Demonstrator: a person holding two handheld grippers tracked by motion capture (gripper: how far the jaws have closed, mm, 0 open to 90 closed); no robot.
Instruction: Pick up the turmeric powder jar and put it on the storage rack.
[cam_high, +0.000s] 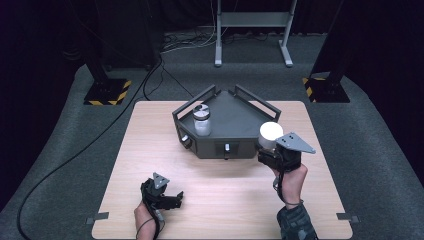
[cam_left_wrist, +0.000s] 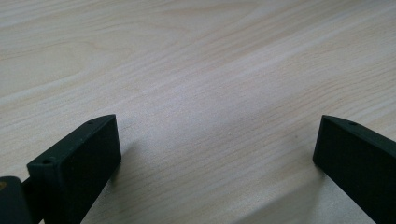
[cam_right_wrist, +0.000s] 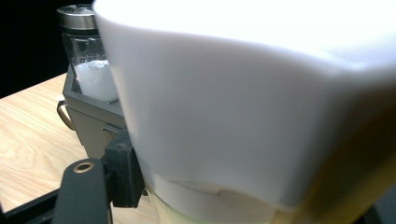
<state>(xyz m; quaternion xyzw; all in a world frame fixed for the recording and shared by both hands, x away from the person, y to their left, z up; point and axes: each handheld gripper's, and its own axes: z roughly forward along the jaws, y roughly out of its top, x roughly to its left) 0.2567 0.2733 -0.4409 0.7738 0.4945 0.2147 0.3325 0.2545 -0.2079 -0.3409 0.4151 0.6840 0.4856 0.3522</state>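
Right tongs (cam_high: 267, 150) clench white-lidded jar (cam_high: 270, 134) beside tray (cam_high: 235, 120); left tongs (cam_high: 172, 197) released.

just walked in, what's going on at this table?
A person works two handheld claws at a light wooden table. The right claw is shut on a white-capped round container, held at the right front edge of the dark grey angular tray. A glass jar with white contents stands in the tray. The left claw rests open near the table.

Glass jar (cam_high: 202, 120) w/ white powder stands in grey tray (cam_high: 240, 117), wood table (cam_high: 220, 200).
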